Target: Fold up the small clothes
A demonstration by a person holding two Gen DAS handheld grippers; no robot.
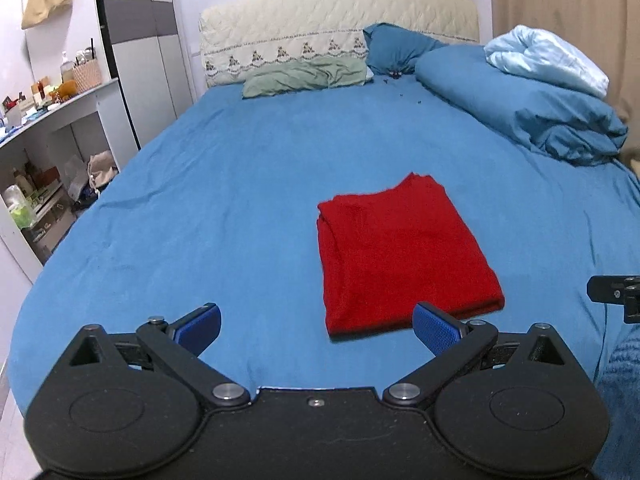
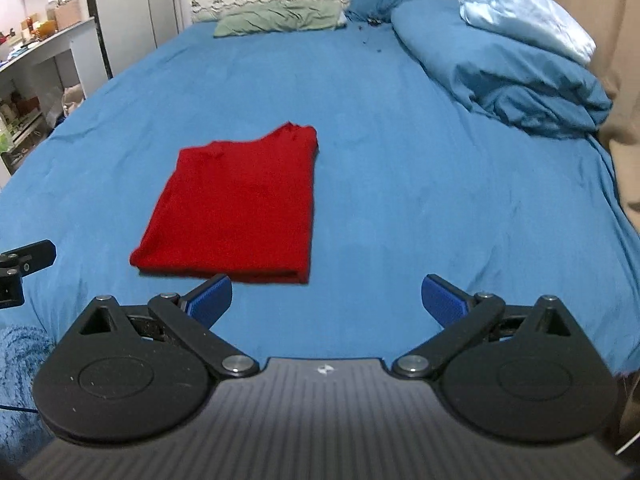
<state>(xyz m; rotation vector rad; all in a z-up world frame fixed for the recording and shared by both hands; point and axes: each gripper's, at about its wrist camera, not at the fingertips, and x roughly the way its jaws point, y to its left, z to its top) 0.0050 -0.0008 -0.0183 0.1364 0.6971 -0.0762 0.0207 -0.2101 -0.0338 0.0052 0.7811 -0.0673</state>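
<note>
A red garment (image 1: 404,256) lies folded into a neat rectangle on the blue bed sheet (image 1: 224,200). It also shows in the right wrist view (image 2: 236,208). My left gripper (image 1: 318,328) is open and empty, held above the sheet just in front of the garment's near edge. My right gripper (image 2: 326,300) is open and empty, in front of and to the right of the garment. Each view shows a black part of the other gripper at its edge.
A heaped blue duvet (image 1: 532,108) with a light blue blanket (image 1: 548,56) lies at the back right. A green pillow (image 1: 304,76) and a blue pillow (image 1: 396,48) rest against the headboard (image 1: 320,28). A shelf unit (image 1: 52,148) stands left of the bed.
</note>
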